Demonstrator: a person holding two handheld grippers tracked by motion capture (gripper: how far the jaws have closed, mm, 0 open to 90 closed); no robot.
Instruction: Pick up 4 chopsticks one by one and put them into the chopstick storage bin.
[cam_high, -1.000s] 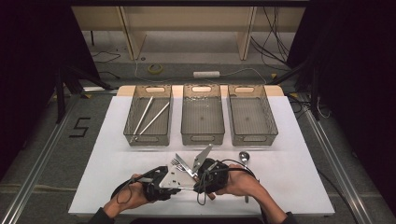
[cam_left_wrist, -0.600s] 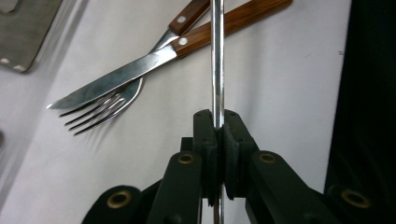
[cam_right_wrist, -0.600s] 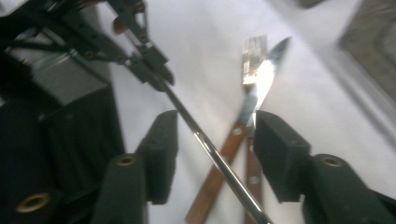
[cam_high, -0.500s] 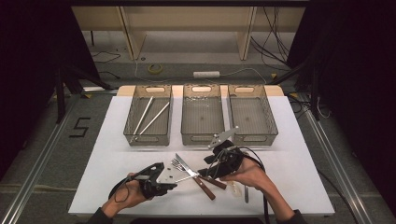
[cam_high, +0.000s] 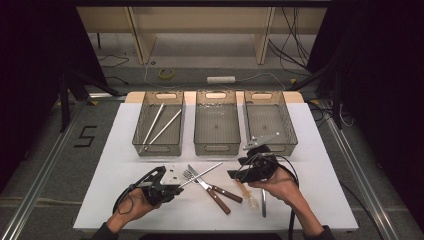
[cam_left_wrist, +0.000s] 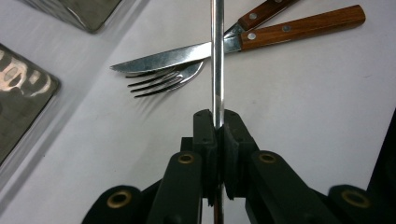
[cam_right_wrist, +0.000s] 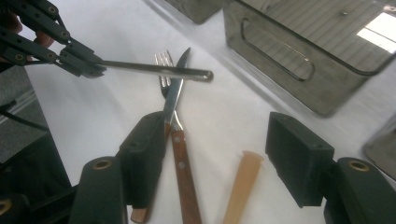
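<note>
1. The left tool (cam_high: 172, 189) is clamped on a metal chopstick (cam_high: 201, 174), held above the bench (cam_high: 320, 165) at its near left.
2. The chopstick's far end reaches over the crossed knife (cam_high: 218, 191) and fork (cam_high: 206, 186).
3. The right tool (cam_high: 235, 174), jaws apart after just opening, holds nothing; a beige handle (cam_right_wrist: 242, 186) lies between them.

This looks like a lab set up for recording, not a kitchen. A white table (cam_high: 125, 150) stands between black curtains (cam_high: 30, 75), with loose cables (cam_high: 295, 30) and a power strip (cam_high: 221, 79) on the grey floor. A taped "5" (cam_high: 86, 136) marks the floor beside metal rails (cam_high: 40, 185).
</note>
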